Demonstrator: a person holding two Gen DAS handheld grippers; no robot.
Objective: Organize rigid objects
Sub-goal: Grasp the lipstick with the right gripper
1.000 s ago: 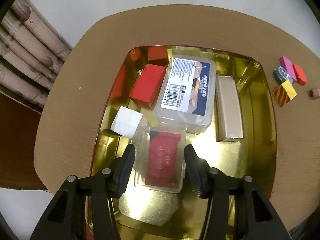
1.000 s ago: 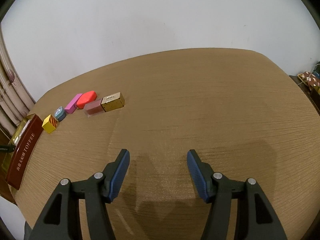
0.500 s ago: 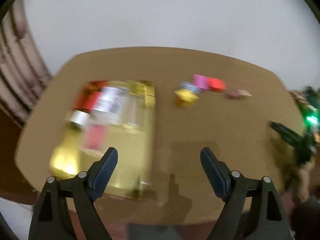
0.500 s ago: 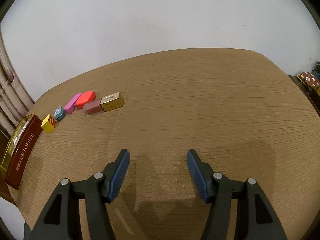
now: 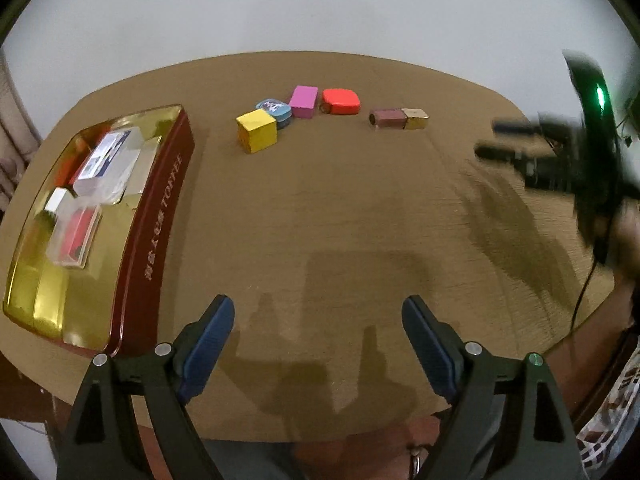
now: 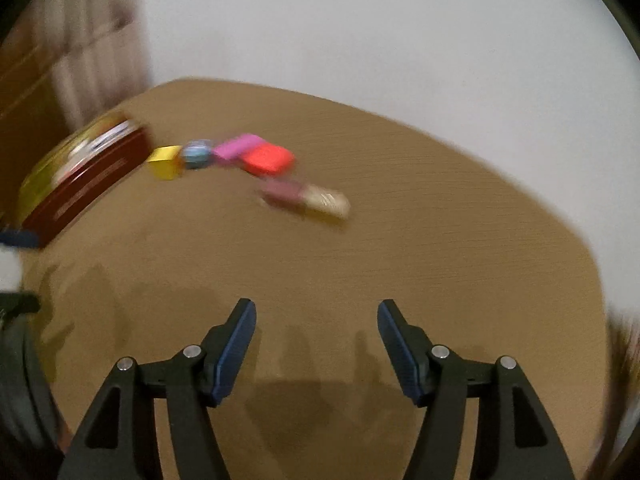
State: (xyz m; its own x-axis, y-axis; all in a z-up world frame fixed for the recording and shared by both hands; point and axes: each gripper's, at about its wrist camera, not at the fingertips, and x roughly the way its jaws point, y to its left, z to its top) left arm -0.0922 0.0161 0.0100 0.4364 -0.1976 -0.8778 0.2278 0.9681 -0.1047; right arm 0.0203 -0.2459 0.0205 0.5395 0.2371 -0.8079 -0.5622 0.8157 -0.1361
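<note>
Left gripper [image 5: 318, 330] and right gripper [image 6: 316, 334], jaws apart and empty, the left's lately widening. Loose blocks, yellow cube [image 5: 256, 131] foremost, lie clustered on the bench [image 5: 340, 216] beside the tin [image 5: 160, 216]. Risk: a hasty reach nudging neighbours.

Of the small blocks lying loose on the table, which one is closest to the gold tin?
The yellow cube. It lies at the left end of the row, nearest the gold tin; the blue piece, pink block and red block lie farther right.
</note>
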